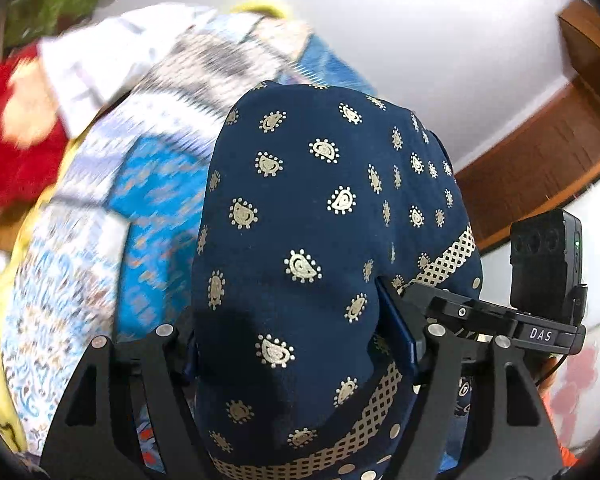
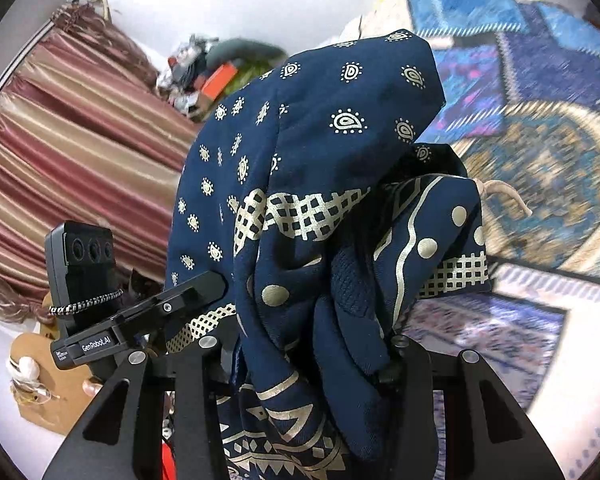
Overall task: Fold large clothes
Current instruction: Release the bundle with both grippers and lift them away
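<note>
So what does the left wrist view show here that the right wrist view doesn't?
Only the left wrist view shows a red fluffy item, a white cloth over light blue patterned fabric, and a wooden door frame. Only the right wrist view shows the striped curtain, the patterned rug and a drawstring poking out of the bundle. Both show the navy printed garment bunched between the fingers: the left gripper and right gripper each appear clamped on it.
</note>
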Motion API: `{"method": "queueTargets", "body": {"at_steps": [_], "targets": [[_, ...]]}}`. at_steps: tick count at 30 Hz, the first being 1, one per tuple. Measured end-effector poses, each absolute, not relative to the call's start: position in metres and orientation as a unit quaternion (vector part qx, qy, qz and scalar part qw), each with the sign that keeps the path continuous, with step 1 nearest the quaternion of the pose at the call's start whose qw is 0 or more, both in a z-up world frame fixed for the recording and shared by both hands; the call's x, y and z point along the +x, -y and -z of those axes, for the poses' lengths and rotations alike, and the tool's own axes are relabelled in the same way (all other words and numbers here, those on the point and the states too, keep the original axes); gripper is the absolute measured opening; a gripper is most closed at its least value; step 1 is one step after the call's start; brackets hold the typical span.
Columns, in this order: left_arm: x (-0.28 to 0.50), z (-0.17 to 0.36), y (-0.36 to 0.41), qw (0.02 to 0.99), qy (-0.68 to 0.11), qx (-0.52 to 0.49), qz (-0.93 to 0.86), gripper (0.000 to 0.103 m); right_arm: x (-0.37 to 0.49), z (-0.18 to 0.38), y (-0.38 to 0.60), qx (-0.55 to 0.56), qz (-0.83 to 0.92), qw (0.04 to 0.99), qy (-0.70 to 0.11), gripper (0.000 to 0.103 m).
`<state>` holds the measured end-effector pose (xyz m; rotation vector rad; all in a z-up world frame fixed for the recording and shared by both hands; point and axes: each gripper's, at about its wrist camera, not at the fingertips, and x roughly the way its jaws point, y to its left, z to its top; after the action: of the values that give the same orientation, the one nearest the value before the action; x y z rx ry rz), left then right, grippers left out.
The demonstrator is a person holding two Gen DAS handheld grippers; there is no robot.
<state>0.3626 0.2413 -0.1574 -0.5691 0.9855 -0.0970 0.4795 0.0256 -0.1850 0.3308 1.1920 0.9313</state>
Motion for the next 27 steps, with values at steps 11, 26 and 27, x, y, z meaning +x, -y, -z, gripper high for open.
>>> {"method": "queueTargets", "body": {"at_steps": [11, 26, 27], "targets": [[0.348, 0.257, -0.278, 0.799, -0.527, -0.287, 0.038, 0.073, 0.49, 0.308, -0.094, 0.104, -0.377, 0.665, -0.636, 0.044], [0.306, 0.194, -0.224, 0.877, -0.475, -0.067, 0.012, 0.103, 0.468, 0.218, -0.033, 0.018, -0.356, 0.783, -0.51, 0.086], [0.302, 0.197, -0.221, 0.878, -0.474, -0.065, 0.011, 0.103, 0.46, 0.212, -0.036, 0.002, -0.363, 0.787, -0.499, 0.087]]}}
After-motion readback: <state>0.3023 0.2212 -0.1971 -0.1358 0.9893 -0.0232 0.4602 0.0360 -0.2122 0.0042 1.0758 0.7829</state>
